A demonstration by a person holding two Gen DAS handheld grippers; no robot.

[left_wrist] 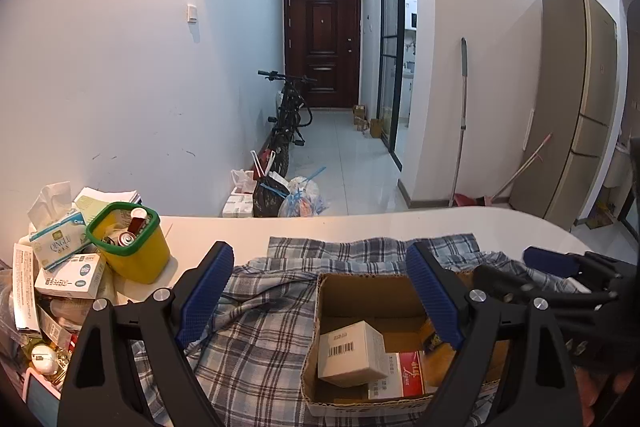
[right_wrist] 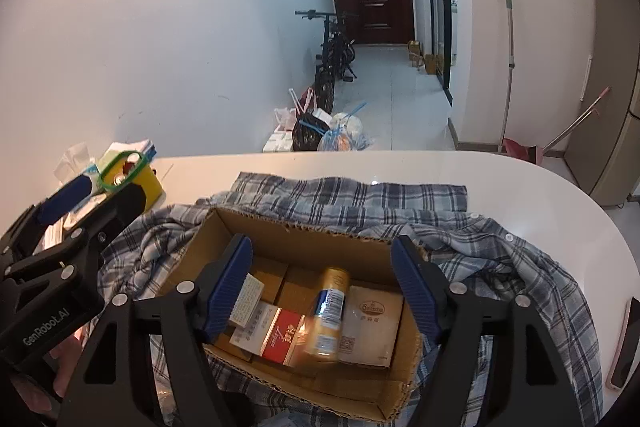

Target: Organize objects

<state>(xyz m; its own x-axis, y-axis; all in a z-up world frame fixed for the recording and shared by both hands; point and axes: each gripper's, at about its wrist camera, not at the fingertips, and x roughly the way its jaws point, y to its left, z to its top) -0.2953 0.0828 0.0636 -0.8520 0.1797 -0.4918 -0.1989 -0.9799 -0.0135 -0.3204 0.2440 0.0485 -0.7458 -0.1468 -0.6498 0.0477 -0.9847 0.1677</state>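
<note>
Your right gripper (right_wrist: pixel 320 287) hangs over the cardboard box (right_wrist: pixel 304 227) at lower centre of the right wrist view, its jaws spread wide and gripping nothing. The gold can (right_wrist: pixel 326 311) lies blurred between them, touching neither pad, on top of the red-and-white carton (right_wrist: pixel 276 337) and a beige packet (right_wrist: pixel 370 327). Judge the can light, rigid and smooth: it will likely roll, so close across its round body near the middle, not at the ends. Your left gripper (left_wrist: pixel 320 299) is also wide apart and empty; its right finger (left_wrist: pixel 434 297) sits above the box, with the white barcoded box (left_wrist: pixel 352 351) just below and between the fingers.
</note>
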